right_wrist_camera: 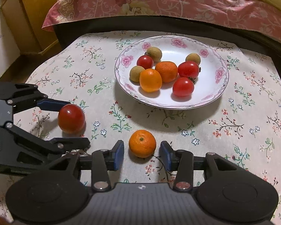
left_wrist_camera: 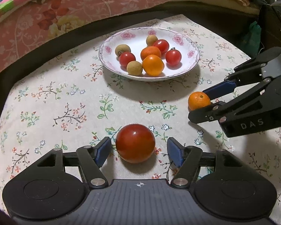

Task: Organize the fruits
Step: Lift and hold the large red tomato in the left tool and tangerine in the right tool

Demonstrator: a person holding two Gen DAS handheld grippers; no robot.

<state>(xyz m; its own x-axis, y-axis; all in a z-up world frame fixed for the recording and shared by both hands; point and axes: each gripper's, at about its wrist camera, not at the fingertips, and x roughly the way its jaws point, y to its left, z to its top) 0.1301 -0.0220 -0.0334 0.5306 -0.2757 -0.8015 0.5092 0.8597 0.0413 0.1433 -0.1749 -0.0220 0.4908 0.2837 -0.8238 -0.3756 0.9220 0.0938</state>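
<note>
A red tomato [left_wrist_camera: 135, 143] lies on the floral tablecloth between the open fingers of my left gripper [left_wrist_camera: 139, 151]; the pads stand a little clear of it. It also shows in the right wrist view [right_wrist_camera: 71, 118]. A small orange [right_wrist_camera: 142, 143] lies on the cloth between the open fingers of my right gripper [right_wrist_camera: 142, 153], pads apart from it; it also shows in the left wrist view [left_wrist_camera: 199, 100]. A white plate with a pink flower rim [left_wrist_camera: 178, 38] [right_wrist_camera: 218, 91] holds several tomatoes, oranges and brownish longans.
The table's cloth [left_wrist_camera: 56, 101] ends at a dark edge at the back, with a pink floral bed cover [left_wrist_camera: 65, 5] behind it. A yellow wooden cabinet [right_wrist_camera: 28, 16] stands at the back left. The two grippers sit close side by side.
</note>
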